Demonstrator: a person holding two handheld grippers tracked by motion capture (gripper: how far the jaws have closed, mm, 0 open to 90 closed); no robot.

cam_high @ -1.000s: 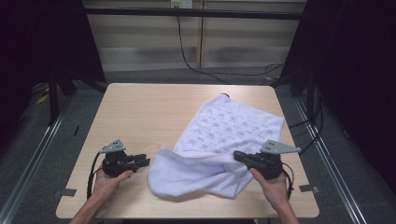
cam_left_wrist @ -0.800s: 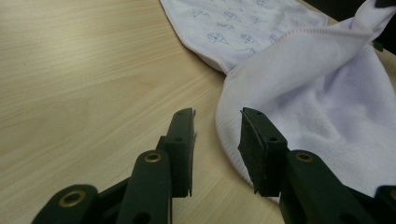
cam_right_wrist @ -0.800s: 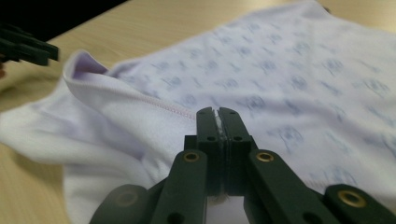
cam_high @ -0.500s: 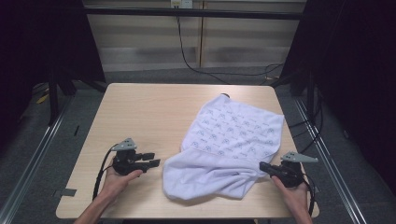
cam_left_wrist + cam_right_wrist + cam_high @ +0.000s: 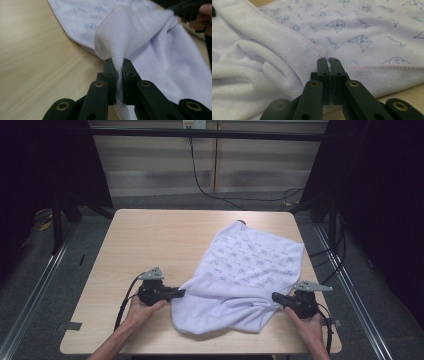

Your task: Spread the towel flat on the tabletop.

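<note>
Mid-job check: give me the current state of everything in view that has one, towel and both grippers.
Towel: on the table, near part folded over and bunched, far part flat with print up, pinched at both near ends.
Left gripper: shut on towel, a fold of edge between its pads; jaws have just been closing.
Right gripper: shut on towel, at the stitched hem.
</note>
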